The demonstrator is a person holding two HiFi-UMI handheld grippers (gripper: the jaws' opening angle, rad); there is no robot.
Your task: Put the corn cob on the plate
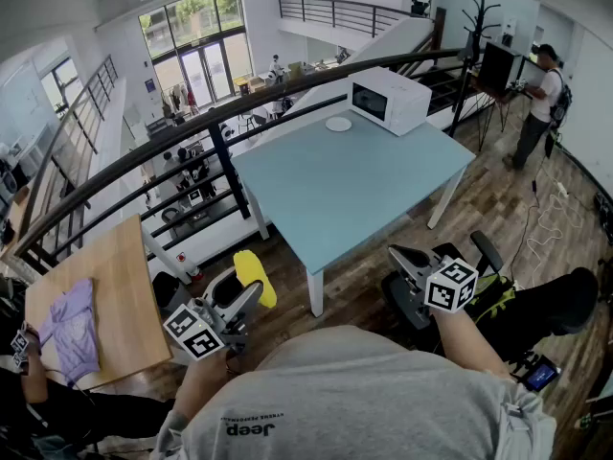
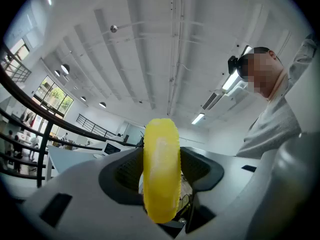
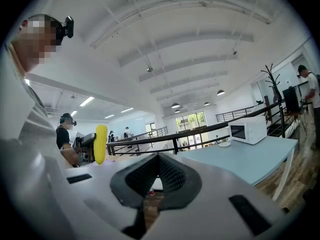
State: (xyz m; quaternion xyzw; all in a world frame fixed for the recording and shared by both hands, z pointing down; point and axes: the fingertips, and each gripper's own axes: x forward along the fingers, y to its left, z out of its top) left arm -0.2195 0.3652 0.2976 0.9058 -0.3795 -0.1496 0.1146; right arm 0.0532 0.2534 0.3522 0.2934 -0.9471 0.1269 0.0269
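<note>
While your left gripper (image 1: 251, 293) clamps the corn cob (image 2: 161, 169), right gripper (image 3: 159, 158) jaws closed empty, slackening drops it before the plate (image 1: 338, 124).

The left gripper (image 1: 251, 293) is held low at the person's left side, pointing forward and tipped slightly upward. Its fingers (image 2: 122, 173) clamp a yellow corn cob (image 2: 161, 174) that stands upright between them. The right gripper (image 1: 410, 258) is held out on the right, roughly level, with its fingers (image 3: 142, 176) closed together on nothing. The left forearm (image 1: 196, 386) and right forearm (image 1: 466, 338) reach forward, well apart.
</note>
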